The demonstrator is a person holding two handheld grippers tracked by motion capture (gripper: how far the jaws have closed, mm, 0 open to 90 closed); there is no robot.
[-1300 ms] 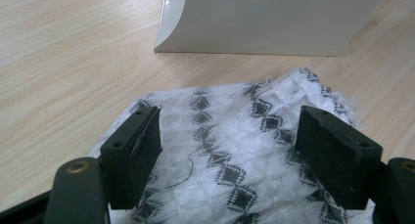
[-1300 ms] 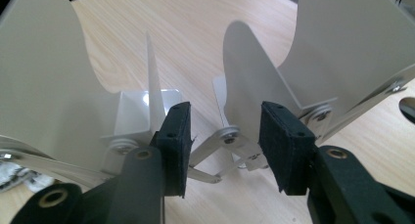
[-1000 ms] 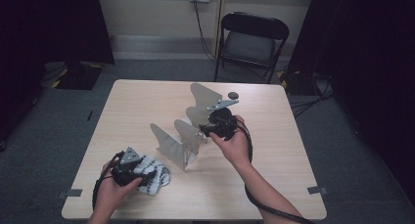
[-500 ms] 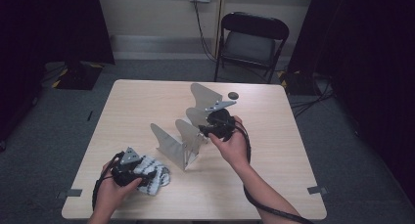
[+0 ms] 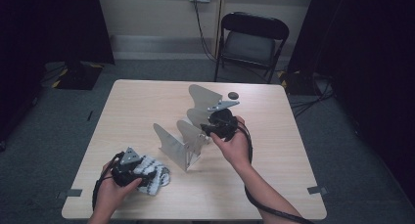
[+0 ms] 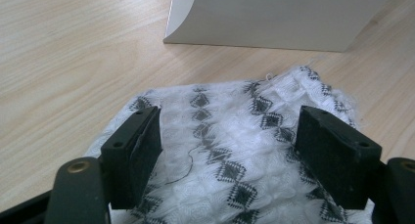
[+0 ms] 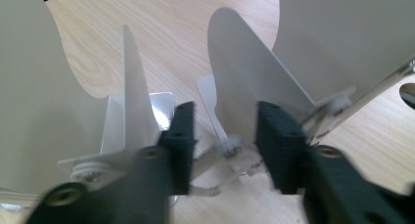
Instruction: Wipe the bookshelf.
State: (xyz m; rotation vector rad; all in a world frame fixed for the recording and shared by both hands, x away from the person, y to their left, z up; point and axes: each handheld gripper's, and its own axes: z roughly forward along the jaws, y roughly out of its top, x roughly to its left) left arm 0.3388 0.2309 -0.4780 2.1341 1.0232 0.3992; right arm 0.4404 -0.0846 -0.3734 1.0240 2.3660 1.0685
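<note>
Item: metal divider rack (image 5: 188, 136), right gripper (image 7: 222, 136) fingers closing narrowly about its hinge, possibly slipping. Left gripper (image 6: 227, 150) fingers standing wide over patterned cloth (image 6: 230, 136), possibly snagging.

White knit cloth (image 6: 235, 150) with black diamond rows. Silver-grey metal fin rack (image 5: 188, 136). Light wood-grain desk (image 5: 137, 106), black fingers (image 6: 134, 153).

White cloth (image 5: 152, 174) with black diamond bands lies crumpled near the table's front-left edge; metal divider rack (image 5: 195, 131) stands upright mid-table.
</note>
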